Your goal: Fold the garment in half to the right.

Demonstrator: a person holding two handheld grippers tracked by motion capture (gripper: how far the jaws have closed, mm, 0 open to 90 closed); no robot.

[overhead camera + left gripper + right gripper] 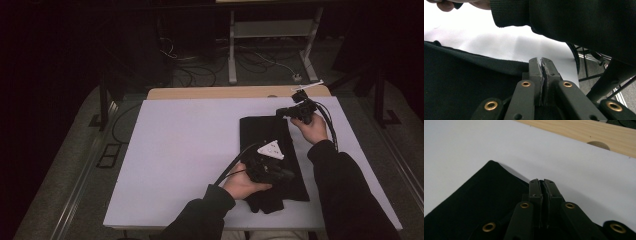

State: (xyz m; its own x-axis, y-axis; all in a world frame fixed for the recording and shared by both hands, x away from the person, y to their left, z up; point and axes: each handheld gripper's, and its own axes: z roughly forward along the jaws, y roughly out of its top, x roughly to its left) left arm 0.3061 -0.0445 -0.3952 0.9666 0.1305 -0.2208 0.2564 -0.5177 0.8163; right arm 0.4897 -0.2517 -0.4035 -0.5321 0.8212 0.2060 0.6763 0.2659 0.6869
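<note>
Nearest the person, the left gripper (pixel 272 172) sits low over the near end of the black cloth (pixel 267 137), its jaws pressed together; whether a fold of fabric is caught between them I cannot tell. The cloth is soft, matte and folded into a long strip, its long axis running from this gripper away toward the other. Farther off, the right gripper (pixel 295 112) rests at the strip's far right corner, jaws likewise pressed together, the fabric's edge just under and beside them. Everything lies on the smooth white table cover (pixel 185 150); beyond it shows a pale wooden table edge (pixel 220 92).
</note>
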